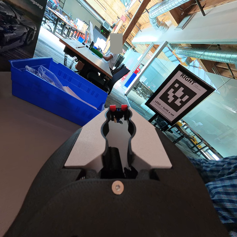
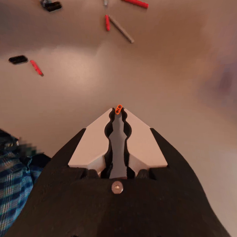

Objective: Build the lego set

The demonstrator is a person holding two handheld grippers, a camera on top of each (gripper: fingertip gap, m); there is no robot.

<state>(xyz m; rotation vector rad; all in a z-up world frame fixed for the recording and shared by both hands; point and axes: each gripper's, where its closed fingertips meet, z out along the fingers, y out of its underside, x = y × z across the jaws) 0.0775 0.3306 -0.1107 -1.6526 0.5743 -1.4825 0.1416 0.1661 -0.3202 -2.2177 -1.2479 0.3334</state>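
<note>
Pinched at the tips of the right gripper [image 2: 118, 110] is a small orange connector [image 2: 118, 109], above the tan table [image 2: 166, 77]. Beyond it lie loose red axles [image 2: 107, 22], a grey axle [image 2: 121, 29] and black pieces [image 2: 18, 59], so most building looks undone. Left gripper [image 1: 118, 109] clamps a small red-and-black sub-assembly [image 1: 118, 110]; a blue bin [image 1: 53, 92] stands left of it, a framed marker sign [image 1: 179, 94] to the right, an open workshop beyond.

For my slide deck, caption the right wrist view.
Right gripper pinches a small orange connector above the table, red axles scattered beyond.
</note>
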